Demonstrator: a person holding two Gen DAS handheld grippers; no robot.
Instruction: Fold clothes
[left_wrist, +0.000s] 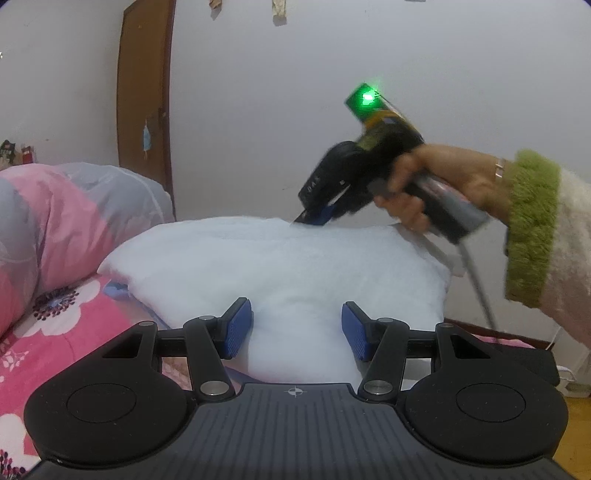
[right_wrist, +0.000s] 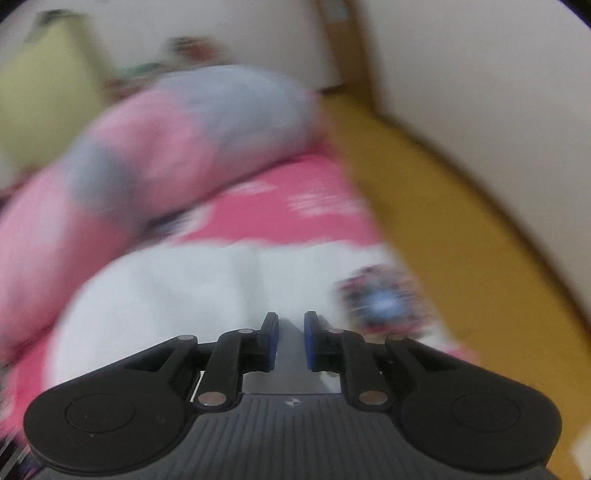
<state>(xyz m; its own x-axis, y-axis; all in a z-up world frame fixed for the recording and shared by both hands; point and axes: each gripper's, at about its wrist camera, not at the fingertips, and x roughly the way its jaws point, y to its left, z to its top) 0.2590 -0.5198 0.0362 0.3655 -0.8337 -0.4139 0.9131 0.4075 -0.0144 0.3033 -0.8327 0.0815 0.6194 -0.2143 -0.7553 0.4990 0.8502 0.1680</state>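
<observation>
A white fluffy garment (left_wrist: 277, 266) lies folded in a thick pad on the pink flowered bed sheet (left_wrist: 55, 332). My left gripper (left_wrist: 297, 330) is open at its near edge, with the blue pads apart and the cloth just beyond them, not pinched. At the far edge of the garment is my right gripper (left_wrist: 314, 218), held by a hand (left_wrist: 443, 173) and pointing down. The right wrist view is blurred. There my right gripper (right_wrist: 291, 339) hangs over the white garment (right_wrist: 184, 295) with a narrow gap between its pads and no cloth pinched.
A rolled pink and grey quilt (left_wrist: 55, 221) lies along the left of the bed. A brown door (left_wrist: 146, 92) and a white wall stand behind. A green fuzzy cuff (left_wrist: 532, 229) covers the wrist. The yellow wooden floor (right_wrist: 443, 240) runs beside the bed.
</observation>
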